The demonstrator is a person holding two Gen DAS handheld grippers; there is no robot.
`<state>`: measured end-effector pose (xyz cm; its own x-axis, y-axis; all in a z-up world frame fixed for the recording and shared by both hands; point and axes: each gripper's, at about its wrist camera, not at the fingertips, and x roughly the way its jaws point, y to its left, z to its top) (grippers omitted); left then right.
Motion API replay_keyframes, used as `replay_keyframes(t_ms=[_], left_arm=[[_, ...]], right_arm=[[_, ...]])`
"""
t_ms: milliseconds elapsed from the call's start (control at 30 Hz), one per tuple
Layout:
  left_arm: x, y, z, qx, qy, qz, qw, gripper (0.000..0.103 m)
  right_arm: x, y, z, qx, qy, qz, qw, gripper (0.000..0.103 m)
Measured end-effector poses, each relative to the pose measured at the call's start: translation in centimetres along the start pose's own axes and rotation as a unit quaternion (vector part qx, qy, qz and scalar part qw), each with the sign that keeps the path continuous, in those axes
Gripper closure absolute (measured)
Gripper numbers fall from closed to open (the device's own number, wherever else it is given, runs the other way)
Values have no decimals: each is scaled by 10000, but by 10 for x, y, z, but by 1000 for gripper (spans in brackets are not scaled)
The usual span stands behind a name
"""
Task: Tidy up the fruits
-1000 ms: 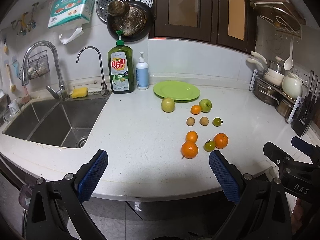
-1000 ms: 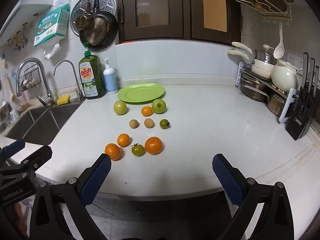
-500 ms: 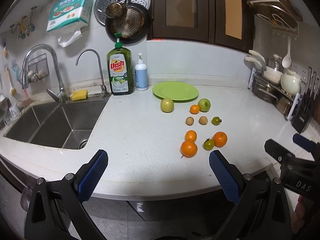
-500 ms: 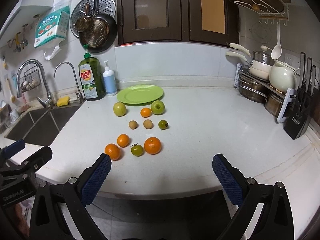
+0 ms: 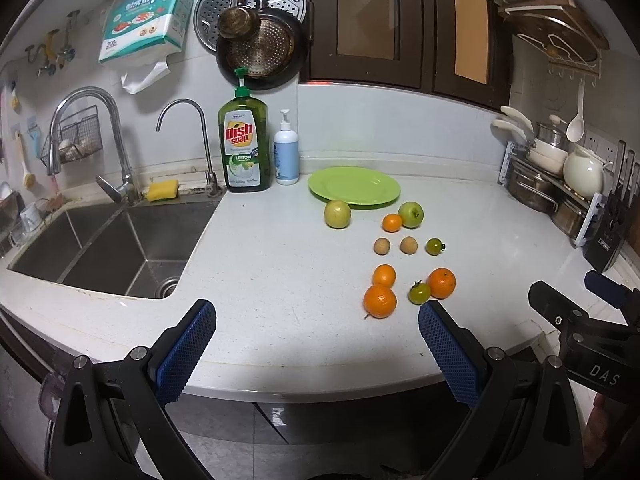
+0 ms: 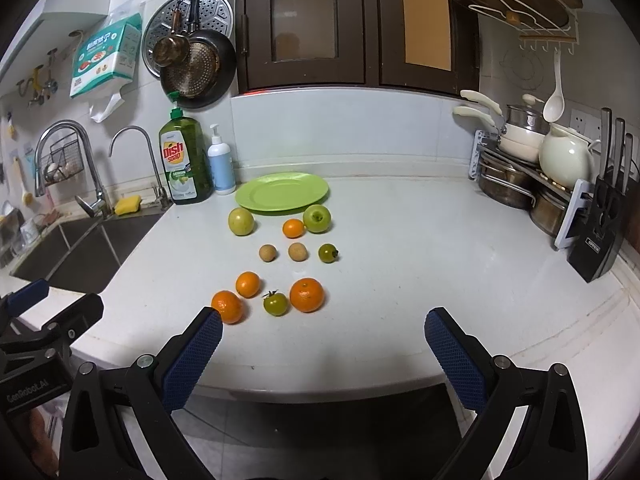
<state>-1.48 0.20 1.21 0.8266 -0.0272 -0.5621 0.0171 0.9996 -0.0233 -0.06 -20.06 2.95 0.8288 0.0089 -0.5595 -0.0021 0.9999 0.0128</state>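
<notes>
A: Where is the fruit?

B: Loose on the white counter (image 6: 400,264), in three rough rows running from the green plate (image 6: 282,192) toward the front edge. Just in front of the plate: a yellow-green apple (image 6: 241,221), a small orange (image 6: 293,228) and a green apple (image 6: 317,218), the last two touching or nearly so.

A: And the middle row?

B: Two brown longans (image 6: 267,253), apart from each other, with a green tomato (image 6: 328,253) to their right.

A: Nearest the front edge?

B: Three oranges and a second tomato (image 6: 275,303). The big orange (image 6: 306,295) sits just right of that tomato; the other two (image 6: 227,306) lie left of it, close together.

A: The plate?

B: It carries no fruit and stands toward the back edge, beside the soap bottle (image 6: 185,162) and a white pump bottle (image 6: 221,168). The sink (image 5: 108,248) is at the left end.

A: The grippers?

B: Left gripper (image 5: 316,316) and right gripper (image 6: 323,322) both hang at the front edge, fingers spread wide, holding nothing. The right one's left pad (image 6: 196,356) sits just in front of the nearest orange in its view; whether it touches, I cannot tell.
</notes>
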Motion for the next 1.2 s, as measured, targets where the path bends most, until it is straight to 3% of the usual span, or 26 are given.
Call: replay_keyframes(t_ms=[1200], left_arm=[[-2, -1, 3, -3, -68, 54, 10000, 0]], right_arm=[[4, 1, -1, 3, 5, 41, 10000, 1]])
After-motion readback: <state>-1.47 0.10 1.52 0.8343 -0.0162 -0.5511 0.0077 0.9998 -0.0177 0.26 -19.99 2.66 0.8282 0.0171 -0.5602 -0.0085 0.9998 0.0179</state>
